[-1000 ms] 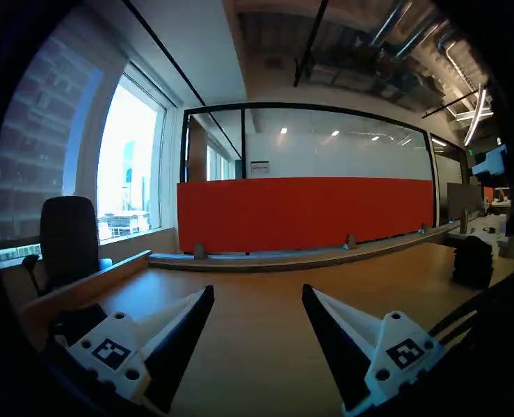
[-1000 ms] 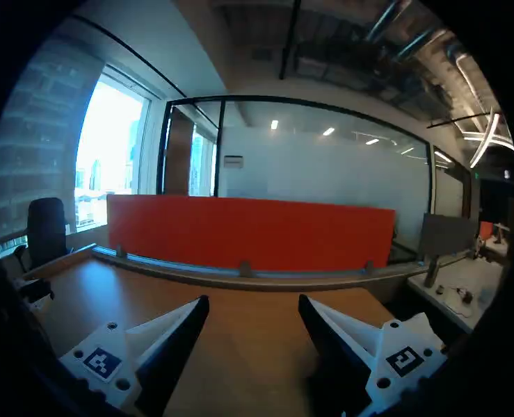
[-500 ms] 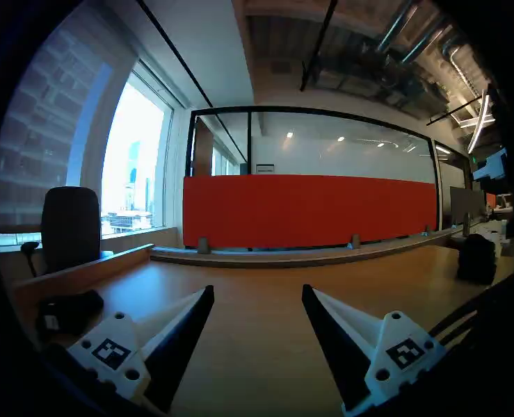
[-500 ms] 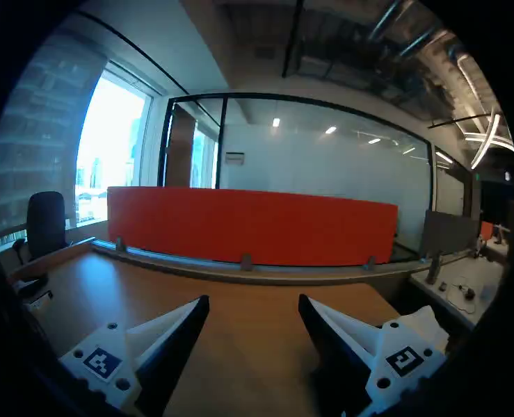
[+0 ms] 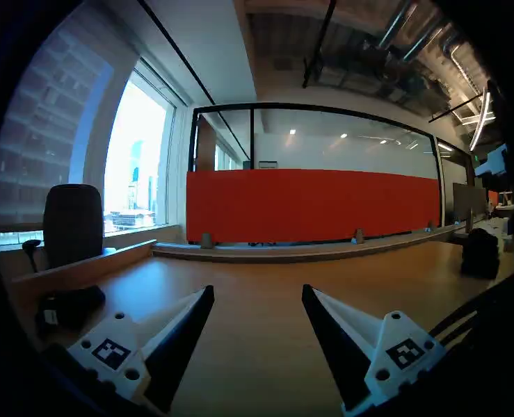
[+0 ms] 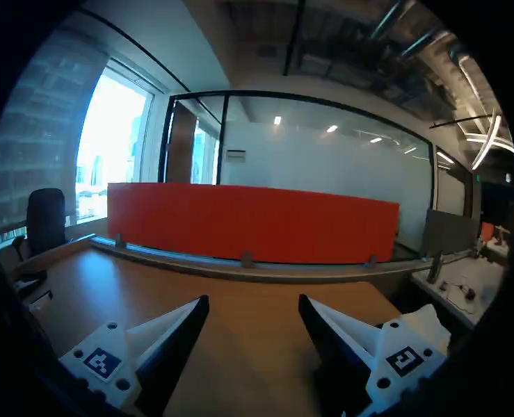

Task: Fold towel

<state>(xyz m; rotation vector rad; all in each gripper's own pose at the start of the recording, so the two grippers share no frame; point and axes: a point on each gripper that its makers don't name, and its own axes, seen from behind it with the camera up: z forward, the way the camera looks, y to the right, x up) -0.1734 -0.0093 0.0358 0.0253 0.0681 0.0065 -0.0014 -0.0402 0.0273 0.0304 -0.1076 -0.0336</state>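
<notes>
Wood-grain desk is what both cameras look across, almost level, so where the towel lies you cannot tell from here. I judge the step in hand to be finding it and lining up for the first grasp.

In the left gripper view, starting at the left, an office chair stands by the window and a small dark object rests on the desk near the edge. The left gripper hovers over bare wood with its fingers spread wide and nothing between them. Beyond it runs the orange partition, and a black bag sits far right.

In the right gripper view, the right gripper is likewise spread and empty above the desk. A pale crumpled shape sits just beside its right finger. It may be cloth, but you cannot tell.

To do this well, tip both grippers downward until the cloth comes into sight before you commit. Pick two corners on the same edge, one per gripper. Go in with the fingers spread, low and flat to the desk, so that one finger slides under the fabric. Close only when both fingers bracket a single layer, and steer clear of the dark object and the bag.
</notes>
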